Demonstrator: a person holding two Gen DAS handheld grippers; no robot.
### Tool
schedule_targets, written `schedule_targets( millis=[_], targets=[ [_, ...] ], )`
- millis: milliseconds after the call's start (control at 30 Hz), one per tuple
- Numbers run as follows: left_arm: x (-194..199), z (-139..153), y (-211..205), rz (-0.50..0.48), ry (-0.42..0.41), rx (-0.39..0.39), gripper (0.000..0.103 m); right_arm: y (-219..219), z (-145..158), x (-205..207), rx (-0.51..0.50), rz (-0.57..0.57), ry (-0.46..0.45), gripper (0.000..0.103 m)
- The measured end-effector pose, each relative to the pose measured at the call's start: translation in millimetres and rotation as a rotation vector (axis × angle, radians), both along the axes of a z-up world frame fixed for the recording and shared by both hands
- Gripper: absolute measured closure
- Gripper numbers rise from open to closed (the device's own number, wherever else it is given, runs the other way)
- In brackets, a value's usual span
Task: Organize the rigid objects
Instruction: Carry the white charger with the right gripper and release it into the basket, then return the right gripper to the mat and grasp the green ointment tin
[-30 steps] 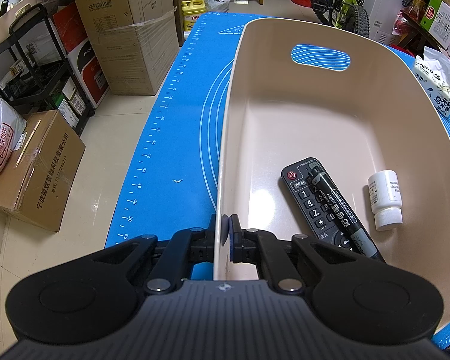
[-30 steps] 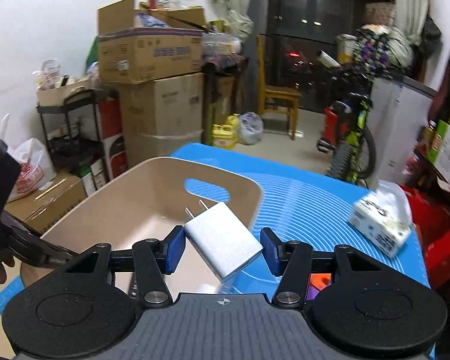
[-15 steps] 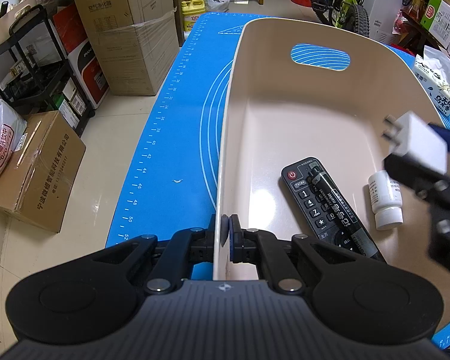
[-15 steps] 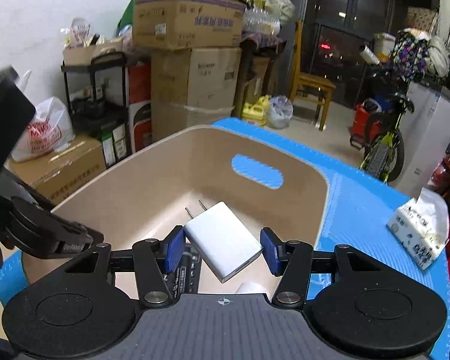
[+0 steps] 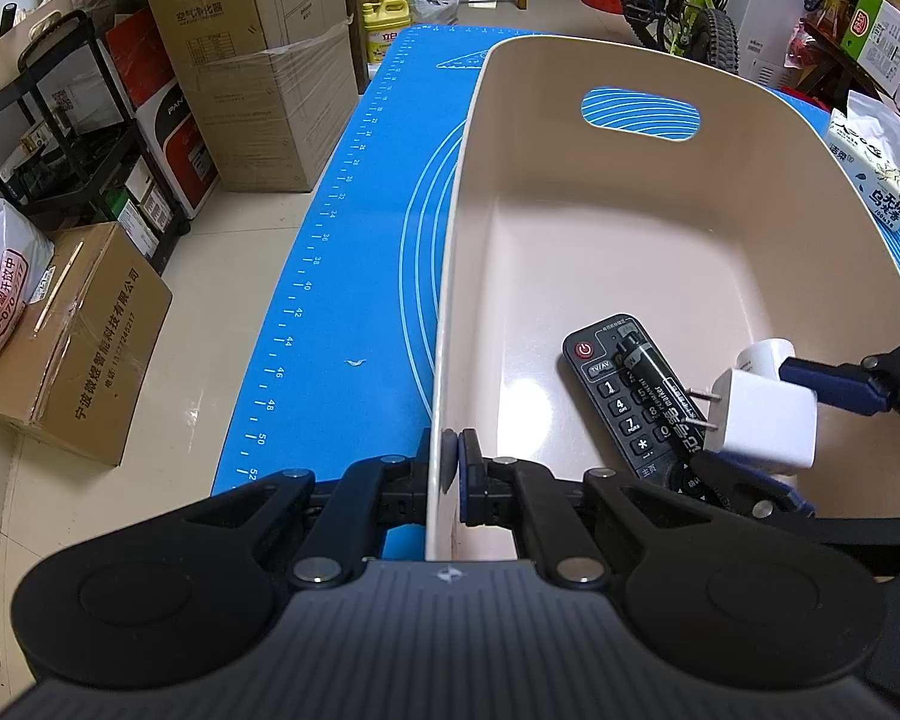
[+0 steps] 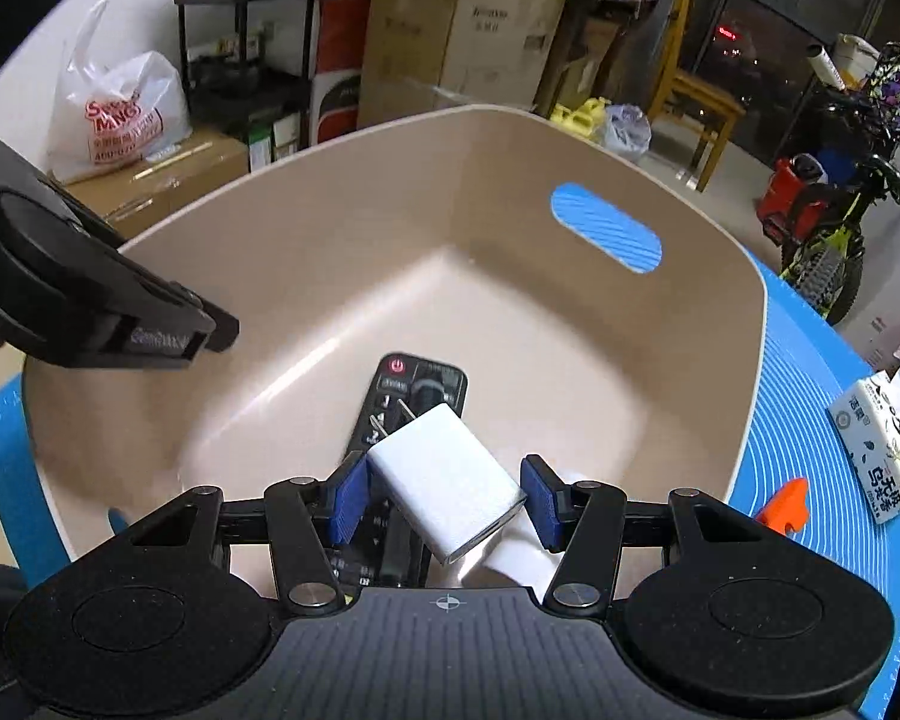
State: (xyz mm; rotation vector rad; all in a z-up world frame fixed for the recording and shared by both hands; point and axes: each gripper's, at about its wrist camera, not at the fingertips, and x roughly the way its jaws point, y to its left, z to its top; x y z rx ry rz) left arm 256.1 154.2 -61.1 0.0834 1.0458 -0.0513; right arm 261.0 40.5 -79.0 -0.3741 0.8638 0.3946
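Observation:
A beige plastic bin (image 5: 630,222) stands on a blue mat (image 5: 354,276). My left gripper (image 5: 452,468) is shut on the bin's near rim. My right gripper (image 6: 444,495) is shut on a white wall charger (image 6: 444,480) and holds it low inside the bin (image 6: 390,276), prongs forward; the charger also shows in the left wrist view (image 5: 762,423). Under it lie a black remote (image 5: 618,396) with a black battery (image 5: 660,384) on top, and a white pill bottle (image 5: 765,357), partly hidden behind the charger.
A tissue pack (image 5: 870,180) lies on the mat right of the bin. An orange object (image 6: 783,507) lies on the mat by the bin's right wall. Cardboard boxes (image 5: 258,78), a black shelf and a bicycle (image 5: 690,6) stand on the floor around the table.
My right gripper has carried the charger from above the mat over the bin's rim and down inside, close above the remote and bottle. My left gripper has stayed on the rim.

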Motion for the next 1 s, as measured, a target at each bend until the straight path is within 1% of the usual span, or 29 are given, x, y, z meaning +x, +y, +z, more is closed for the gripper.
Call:
schedule_targets(
  millis=[167,200,233,367,500,533,600,700,833,1000],
  targets=[
    [0,0,-1,0.000,0.000,0.000,0.096,2,-3,2,-0.015,0.013,0.038,0.043],
    [0,0,-1,0.000,0.000,0.001,0.096,2,-3,2,-0.013,0.011,0.040,0.039],
    [0,0,-1,0.000,0.000,0.000,0.096,1,-3,2,-0.008,0.008,0.040,0.038],
    [0,0,-1,0.000,0.000,0.001,0.096,-2,0,1,0.033,0.003,0.043,0.037],
    [0,0,-1,0.000,-0.001,0.001,0.096,-9,9,0,0.079,-0.012,0.038,0.035],
    [0,0,-1,0.000,-0.001,0.001,0.096,-11,13,0,0.089,-0.015,0.032,0.034],
    [0,0,0,0.000,0.000,0.000,0.096,-15,20,-4,0.110,-0.029,0.008,0.030],
    [0,0,-1,0.000,-0.001,0.001,0.096,-31,32,-10,0.162,-0.056,-0.026,0.029],
    [0,-1,-1,0.000,-0.001,0.002,0.096,-62,49,-15,0.238,-0.123,-0.082,0.029],
    [0,-1,-1,-0.001,-0.001,0.003,0.096,-102,65,-20,0.265,-0.196,-0.160,0.028]
  ],
)
